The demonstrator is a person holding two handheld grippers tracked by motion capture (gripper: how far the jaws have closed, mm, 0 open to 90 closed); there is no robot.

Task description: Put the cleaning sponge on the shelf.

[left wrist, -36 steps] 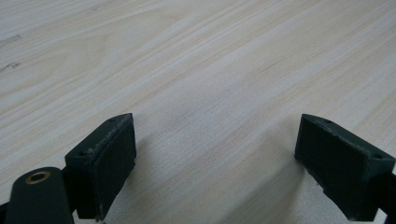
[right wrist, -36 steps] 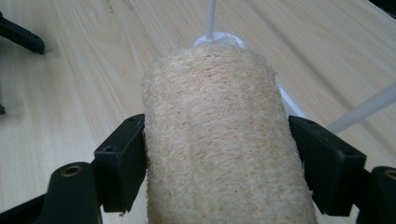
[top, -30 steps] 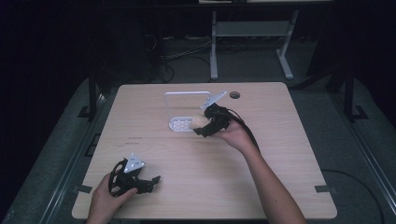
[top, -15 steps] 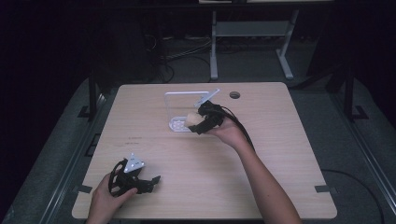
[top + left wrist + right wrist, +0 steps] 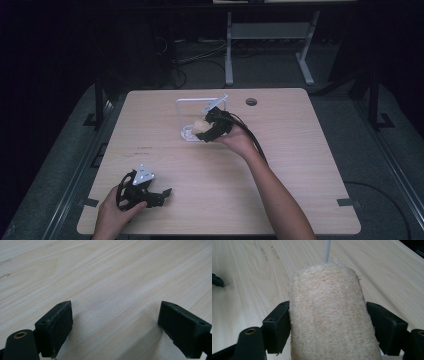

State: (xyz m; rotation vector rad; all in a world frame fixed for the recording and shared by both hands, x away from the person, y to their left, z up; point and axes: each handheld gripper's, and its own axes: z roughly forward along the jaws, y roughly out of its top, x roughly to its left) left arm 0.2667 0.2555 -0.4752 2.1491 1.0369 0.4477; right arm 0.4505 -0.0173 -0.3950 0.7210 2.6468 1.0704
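Note:
A beige loofah sponge (image 5: 329, 315) sits between the two black pads of my right gripper (image 5: 327, 325), which is shut on it. From the high view, that right gripper (image 5: 207, 131) holds the loofah (image 5: 199, 125) at the front edge of a clear plastic box (image 5: 192, 106) at the back middle of the table. A thin pale edge of the box (image 5: 327, 250) rises just beyond the sponge. My left gripper (image 5: 161, 193) rests at the front left of the table, well apart from the box. Its jaws stand open over bare wood (image 5: 115, 322).
The light wooden table (image 5: 300, 165) has a round cable hole (image 5: 251, 102) right of the box. A black cable (image 5: 255, 142) trails along the right forearm. A white desk frame (image 5: 265, 32) stands on the dark floor beyond the table.
My right gripper has carried the loofah leftward and slightly down, up against the clear box. The left gripper has stayed where it was.

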